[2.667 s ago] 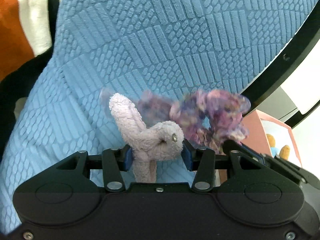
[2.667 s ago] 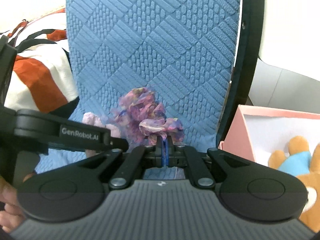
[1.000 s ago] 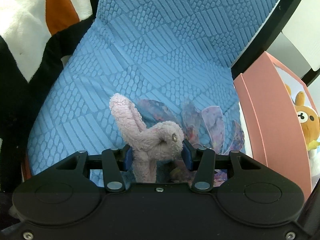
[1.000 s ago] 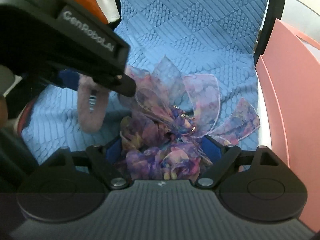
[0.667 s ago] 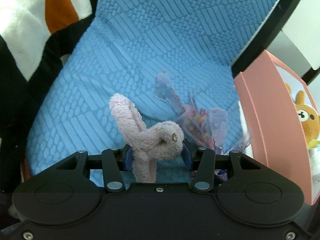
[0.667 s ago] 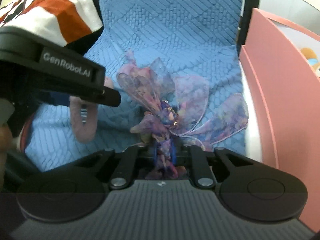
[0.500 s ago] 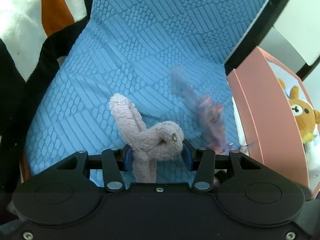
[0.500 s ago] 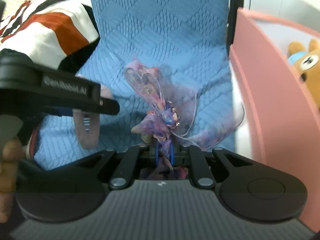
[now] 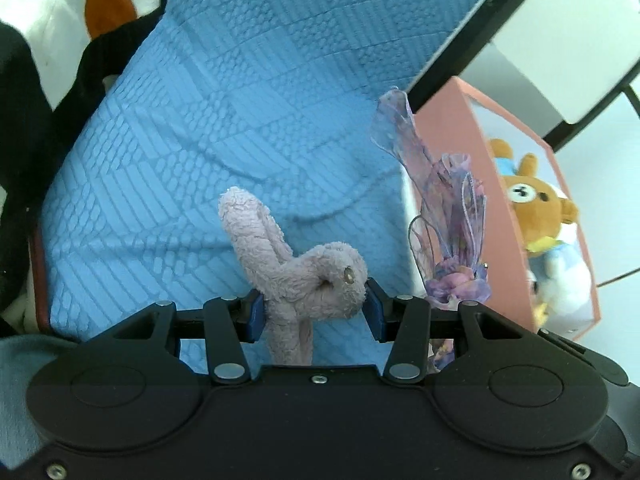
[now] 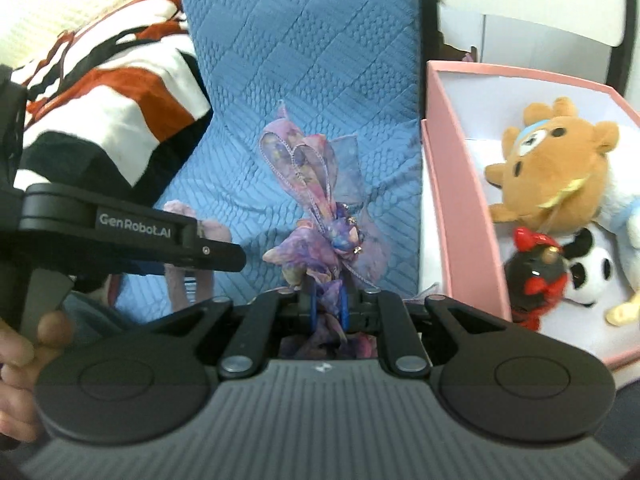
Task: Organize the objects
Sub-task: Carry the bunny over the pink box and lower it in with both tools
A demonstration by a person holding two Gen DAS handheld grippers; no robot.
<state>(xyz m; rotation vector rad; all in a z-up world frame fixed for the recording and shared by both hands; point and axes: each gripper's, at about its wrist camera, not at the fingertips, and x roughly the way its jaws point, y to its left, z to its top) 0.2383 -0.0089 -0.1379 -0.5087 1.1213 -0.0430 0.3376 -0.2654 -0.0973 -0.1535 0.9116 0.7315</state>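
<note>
Ribbon bow (image 10: 320, 216) now lifted nearer pink box (image 10: 460, 200), still pinched

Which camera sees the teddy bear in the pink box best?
The right wrist view: the teddy bear lies in plain sight inside the pink box, seen from above. The left wrist view shows it smaller, near the edge, partly behind the box wall.

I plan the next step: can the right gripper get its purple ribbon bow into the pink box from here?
Probably yes. The right gripper, shut on the ribbon bow, is just left of the pink box, whose top is open. Only the near wall stands between; toys fill part of the inside.
</note>
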